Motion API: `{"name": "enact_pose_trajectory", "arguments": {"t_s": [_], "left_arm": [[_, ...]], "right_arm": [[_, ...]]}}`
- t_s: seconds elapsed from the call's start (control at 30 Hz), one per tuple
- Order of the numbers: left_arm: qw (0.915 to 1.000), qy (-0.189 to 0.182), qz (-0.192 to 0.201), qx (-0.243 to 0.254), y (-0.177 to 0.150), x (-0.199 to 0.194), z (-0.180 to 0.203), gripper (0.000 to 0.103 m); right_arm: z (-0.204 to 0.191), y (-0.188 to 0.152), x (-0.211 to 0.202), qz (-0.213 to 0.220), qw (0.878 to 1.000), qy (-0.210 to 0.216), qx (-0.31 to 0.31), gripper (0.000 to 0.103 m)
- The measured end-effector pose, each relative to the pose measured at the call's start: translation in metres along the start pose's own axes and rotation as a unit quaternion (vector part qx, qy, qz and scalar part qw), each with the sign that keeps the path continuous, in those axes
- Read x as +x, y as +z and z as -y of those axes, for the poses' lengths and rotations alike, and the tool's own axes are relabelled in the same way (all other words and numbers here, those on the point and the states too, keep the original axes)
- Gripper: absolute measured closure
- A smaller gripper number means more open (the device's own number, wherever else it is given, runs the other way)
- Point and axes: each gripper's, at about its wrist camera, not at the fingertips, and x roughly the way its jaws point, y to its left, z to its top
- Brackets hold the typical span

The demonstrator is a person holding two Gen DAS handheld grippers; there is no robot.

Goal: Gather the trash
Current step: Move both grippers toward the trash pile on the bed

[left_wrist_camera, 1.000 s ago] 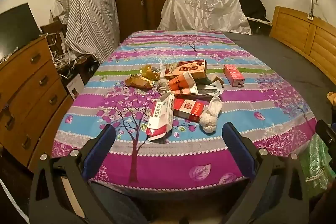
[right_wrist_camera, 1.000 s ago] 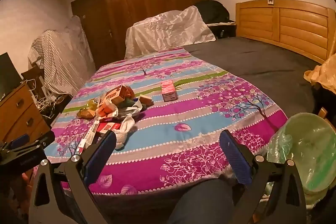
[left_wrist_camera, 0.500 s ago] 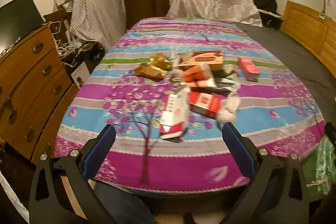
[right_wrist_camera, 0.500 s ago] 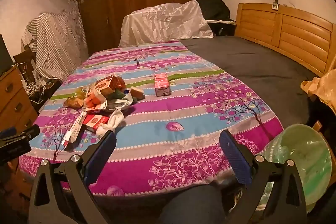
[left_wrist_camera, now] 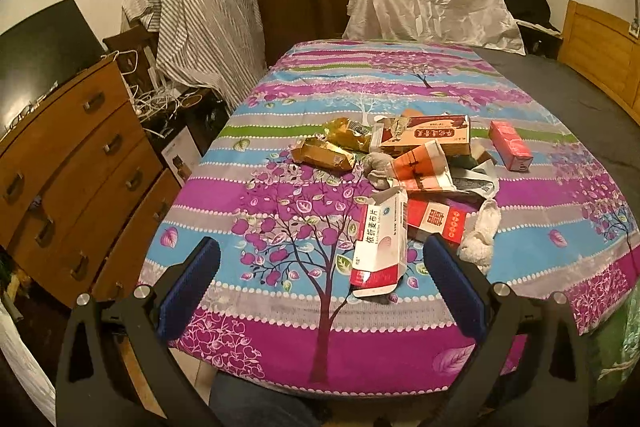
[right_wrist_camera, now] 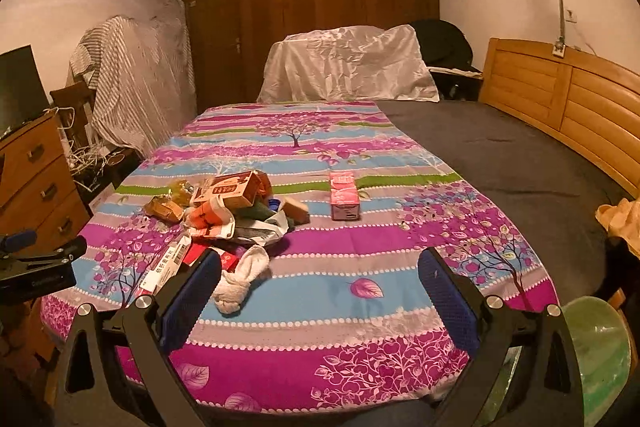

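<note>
A heap of trash lies on the flowered bedspread (left_wrist_camera: 280, 219): a white and red medicine box (left_wrist_camera: 380, 243), a red carton (left_wrist_camera: 438, 221), an orange box (left_wrist_camera: 424, 137), golden wrappers (left_wrist_camera: 324, 155) and a crumpled white cloth (left_wrist_camera: 480, 235). A pink box (left_wrist_camera: 510, 145) lies apart to the right. My left gripper (left_wrist_camera: 320, 259) hovers open over the bed's near edge, just short of the medicine box. My right gripper (right_wrist_camera: 320, 269) is open too, with the white cloth (right_wrist_camera: 244, 277) by its left finger and the pink box (right_wrist_camera: 344, 195) farther off. A green-lined bin (right_wrist_camera: 600, 351) stands at the lower right.
A wooden chest of drawers (left_wrist_camera: 72, 163) stands left of the bed, with cables and a striped cover (left_wrist_camera: 200, 27) behind it. A wooden headboard (right_wrist_camera: 568, 107) lines the right side. A dark wardrobe (right_wrist_camera: 336, 11) and a white-covered object (right_wrist_camera: 348, 67) stand at the far end.
Both grippers have drifted nearer to the bed; the left view has swung left, so the trash heap now sits right of centre. Both stayed open.
</note>
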Motion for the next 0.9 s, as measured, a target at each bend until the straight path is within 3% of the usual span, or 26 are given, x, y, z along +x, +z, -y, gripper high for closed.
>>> {"name": "enact_pose_trajectory", "arguments": {"t_s": [0.9], "left_arm": [[0.9999, 0.008, -0.009, 0.009, 0.003, 0.014, 0.004, 0.005]], "right_arm": [[-0.016, -0.021, 0.037, -0.075, 0.997, 0.008, -0.015, 0.005]]}}
